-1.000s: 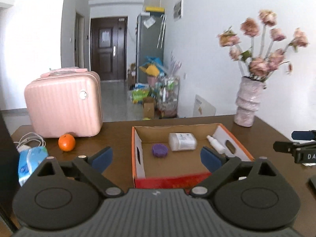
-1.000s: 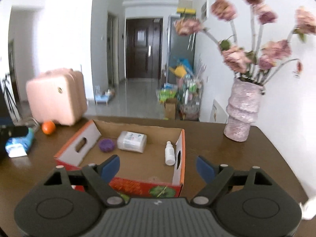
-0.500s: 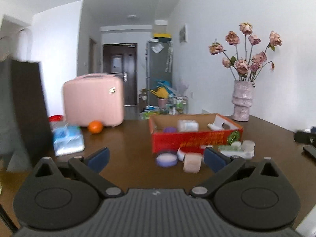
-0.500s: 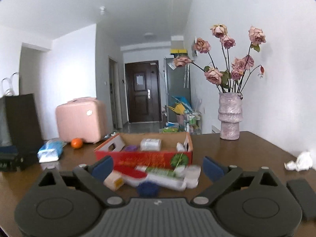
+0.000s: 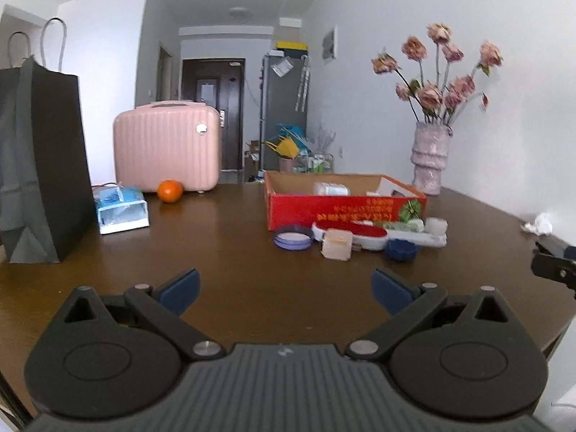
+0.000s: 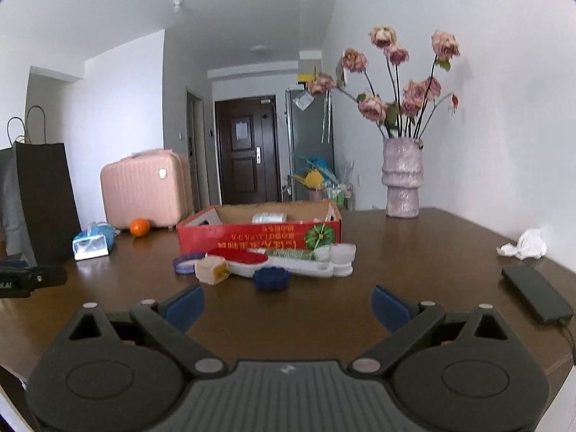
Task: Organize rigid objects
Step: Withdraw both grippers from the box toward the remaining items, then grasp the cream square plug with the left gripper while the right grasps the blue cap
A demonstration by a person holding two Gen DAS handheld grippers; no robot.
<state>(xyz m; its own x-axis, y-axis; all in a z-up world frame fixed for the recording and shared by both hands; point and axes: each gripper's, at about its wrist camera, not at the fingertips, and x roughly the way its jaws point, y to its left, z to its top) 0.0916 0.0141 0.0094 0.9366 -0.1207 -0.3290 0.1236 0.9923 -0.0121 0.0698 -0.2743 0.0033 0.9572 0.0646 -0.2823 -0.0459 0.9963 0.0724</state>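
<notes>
Both the left claw (image 5: 284,289) and right claw (image 6: 288,306) are held apart, empty, near small items grouped before the red box (image 5: 345,207) on the bench (image 5: 230,252).

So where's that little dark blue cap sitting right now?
In both wrist views the dark blue cap lies on the table in front of the red box, against the near edge of the long white tray, right of the cream cube.

Dark brown wooden table (image 5: 234,252)
Bears: red cardboard box (image 5: 345,210), pink suitcase (image 5: 166,145), orange (image 5: 170,191), black paper bag (image 5: 39,165), tissue pack (image 5: 122,208), vase (image 5: 430,158), phone (image 6: 536,293), crumpled tissue (image 6: 523,244).
</notes>
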